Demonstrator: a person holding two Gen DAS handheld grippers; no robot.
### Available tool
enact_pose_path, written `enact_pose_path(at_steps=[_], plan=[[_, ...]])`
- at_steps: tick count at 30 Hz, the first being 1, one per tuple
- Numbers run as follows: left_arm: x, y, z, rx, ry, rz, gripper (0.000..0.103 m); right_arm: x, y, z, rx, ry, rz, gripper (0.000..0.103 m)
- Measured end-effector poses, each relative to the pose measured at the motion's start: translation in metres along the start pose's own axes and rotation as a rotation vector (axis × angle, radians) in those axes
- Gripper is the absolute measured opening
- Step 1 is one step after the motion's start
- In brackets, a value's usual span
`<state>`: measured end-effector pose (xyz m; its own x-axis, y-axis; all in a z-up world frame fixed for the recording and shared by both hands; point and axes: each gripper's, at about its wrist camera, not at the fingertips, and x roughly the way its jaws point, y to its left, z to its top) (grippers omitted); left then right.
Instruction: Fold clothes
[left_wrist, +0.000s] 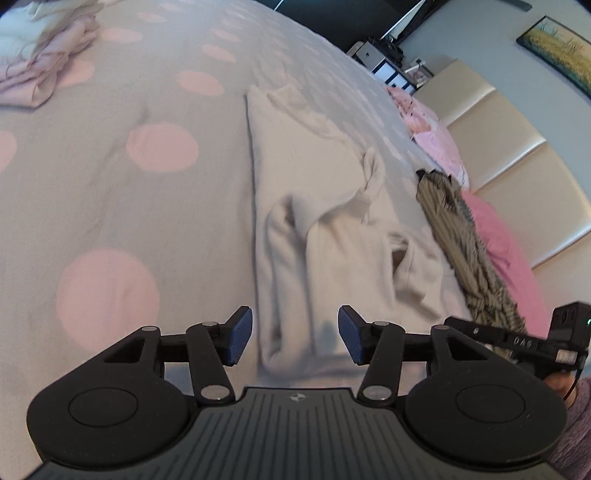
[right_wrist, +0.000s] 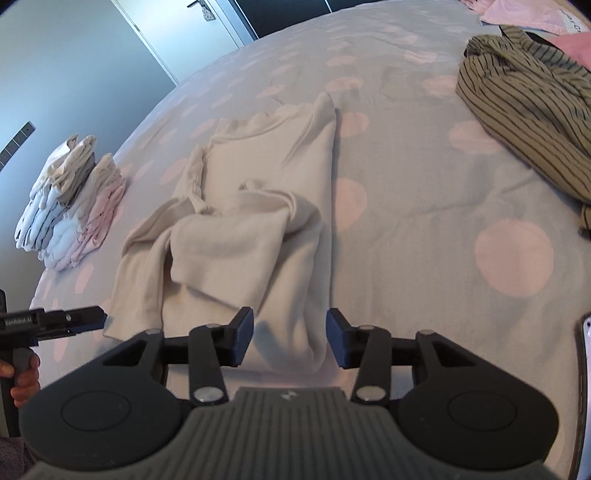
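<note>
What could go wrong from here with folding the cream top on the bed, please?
1. The sleeve lies bunched across the cream top; folding now would likely trap that lump.
2. Both the left gripper and the right gripper are open at the near hem, so a shallow pinch may catch only one layer.
3. The striped shirt lies close and could snag.

Grey bed (right_wrist: 424, 206) with pink dots, cream top (right_wrist: 251, 206) mid-bed, folded pile (right_wrist: 70, 206) near one edge, striped shirt (right_wrist: 524, 122) near the opposite edge
</note>
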<state>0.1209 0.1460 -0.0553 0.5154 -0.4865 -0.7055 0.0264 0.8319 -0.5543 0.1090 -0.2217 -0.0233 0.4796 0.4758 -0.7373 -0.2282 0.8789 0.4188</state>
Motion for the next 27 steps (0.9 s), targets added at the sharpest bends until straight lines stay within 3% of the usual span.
enact_pose_path(at_steps=[11, 19, 27], plan=[[0.034, 0.004, -0.004, 0.019, 0.062, -0.014, 0.049, 0.026, 0.005, -0.010, -0.037, 0.075, -0.012, 0.045], [0.049, -0.006, -0.005, 0.060, 0.054, 0.009, 0.048, 0.030, 0.016, -0.011, -0.113, 0.075, -0.059, 0.038], [0.044, -0.022, -0.005, 0.091, 0.037, 0.049, 0.027, 0.020, 0.027, -0.013, -0.172, 0.043, -0.090, 0.024]])
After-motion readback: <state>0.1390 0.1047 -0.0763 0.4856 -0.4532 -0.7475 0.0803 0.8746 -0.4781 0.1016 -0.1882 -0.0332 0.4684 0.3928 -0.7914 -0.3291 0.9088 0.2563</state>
